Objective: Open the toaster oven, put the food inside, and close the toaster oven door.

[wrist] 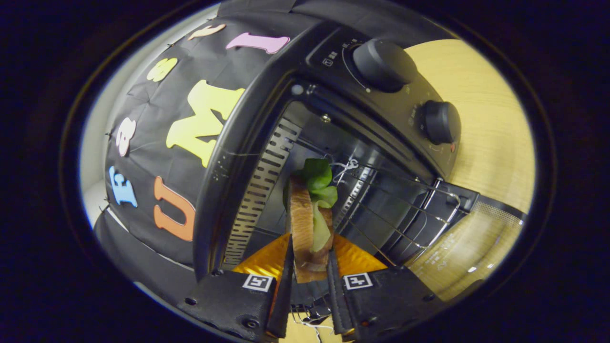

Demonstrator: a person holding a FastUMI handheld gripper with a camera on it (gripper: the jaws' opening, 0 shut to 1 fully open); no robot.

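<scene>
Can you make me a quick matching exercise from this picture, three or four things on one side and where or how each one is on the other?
Things:
1. sandwich
2. oven door
3. knobs
4. rack

States or places:
A. swung open, lying flat
B. on the oven's control panel
C. clamped between the hand-held gripper fingers
D. inside the oven, beyond the fingers

Pairs: 1-C, 2-A, 3-B, 4-D
</scene>
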